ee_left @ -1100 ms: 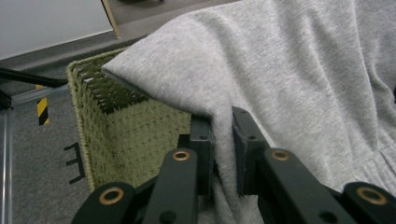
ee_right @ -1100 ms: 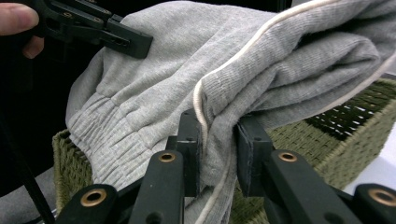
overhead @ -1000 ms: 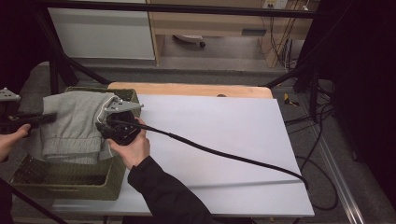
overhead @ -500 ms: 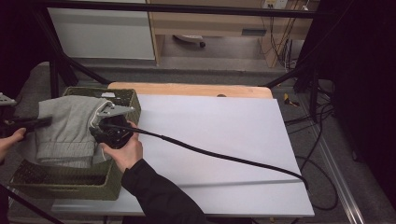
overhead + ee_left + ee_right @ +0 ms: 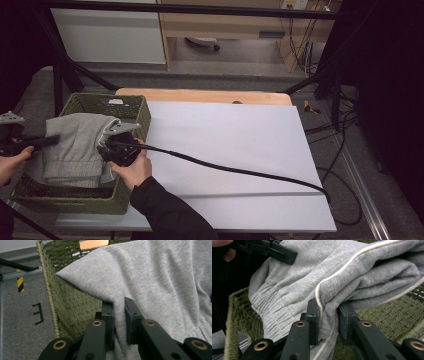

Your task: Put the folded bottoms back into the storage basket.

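Observation:
A folded grey garment (image 5: 75, 145) hangs over the green woven basket (image 5: 131, 107) at the table's left end. My left gripper (image 5: 47, 141) is shut on the garment's left edge; in the left gripper view (image 5: 119, 322) grey cloth (image 5: 155, 285) is pinched between the jaws beside the basket wall (image 5: 70, 307). My right gripper (image 5: 107, 145) is shut on the garment's right side. In the right gripper view (image 5: 328, 322) its jaws clamp a ribbed fold (image 5: 362, 272) with a white trim, above the basket floor (image 5: 394, 315). The left gripper (image 5: 292, 257) grips the garment's far edge there.
A white sheet (image 5: 235, 150) covers the table to the right of the basket. The right gripper's black cable (image 5: 225, 167) runs across it to the right edge. The basket (image 5: 75, 200) stands at the table's front left corner, with floor beyond it.
Both grippers have carried the garment left and down, from above the basket's right rim to lower over the basket. Both stay shut on it.

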`<state>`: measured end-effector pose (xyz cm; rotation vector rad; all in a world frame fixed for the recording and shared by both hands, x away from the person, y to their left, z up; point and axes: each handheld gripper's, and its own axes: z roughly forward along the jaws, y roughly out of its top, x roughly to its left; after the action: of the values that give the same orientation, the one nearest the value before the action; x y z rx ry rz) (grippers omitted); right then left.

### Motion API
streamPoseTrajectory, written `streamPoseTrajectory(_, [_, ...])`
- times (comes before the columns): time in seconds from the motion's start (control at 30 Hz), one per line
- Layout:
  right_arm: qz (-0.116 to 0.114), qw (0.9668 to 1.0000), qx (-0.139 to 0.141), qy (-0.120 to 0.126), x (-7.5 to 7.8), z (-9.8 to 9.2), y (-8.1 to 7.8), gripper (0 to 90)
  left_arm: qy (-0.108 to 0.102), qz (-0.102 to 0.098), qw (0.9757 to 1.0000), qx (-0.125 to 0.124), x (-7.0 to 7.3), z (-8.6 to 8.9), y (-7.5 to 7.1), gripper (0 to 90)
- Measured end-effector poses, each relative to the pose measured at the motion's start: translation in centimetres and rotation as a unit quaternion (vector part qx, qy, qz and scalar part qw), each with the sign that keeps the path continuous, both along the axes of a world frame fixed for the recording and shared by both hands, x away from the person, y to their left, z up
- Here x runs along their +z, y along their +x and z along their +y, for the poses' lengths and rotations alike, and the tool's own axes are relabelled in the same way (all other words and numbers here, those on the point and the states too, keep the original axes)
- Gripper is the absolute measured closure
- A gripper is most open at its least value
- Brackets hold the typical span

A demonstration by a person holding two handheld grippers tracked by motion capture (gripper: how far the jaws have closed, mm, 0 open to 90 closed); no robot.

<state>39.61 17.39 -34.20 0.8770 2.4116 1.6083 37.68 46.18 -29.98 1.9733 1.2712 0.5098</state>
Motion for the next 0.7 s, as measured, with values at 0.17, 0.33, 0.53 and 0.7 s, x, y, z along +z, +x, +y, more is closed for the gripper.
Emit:
streamPoseTrajectory(0.17, [0.007, 0.9999, 0.001, -0.008, -0.9, 0.3, 0.0, 73.6, -0.003, 0.01, 0.9999, 0.003, -1.3, 0.1, 0.2, 80.2])
streamPoseTrajectory(0.33, [0.01, 0.9998, 0.0, -0.017, -1.6, 0.4, 0.0, 73.5, -0.004, 0.019, 0.9998, 0.003, -2.3, 0.1, 0.4, 80.2])
streamPoseTrajectory(0.53, [0.018, 0.9992, 0.004, -0.034, -2.2, 0.5, 0.2, 64.4, 0.003, 0.031, 0.9995, 0.01, -3.0, 0.0, 0.8, 77.3])
streamPoseTrajectory(0.7, [-0.001, 0.9991, 0.003, -0.042, -2.1, -0.1, 0.4, 41.6, -0.005, 0.015, 0.9996, 0.023, -3.0, -0.4, 1.0, 48.6])
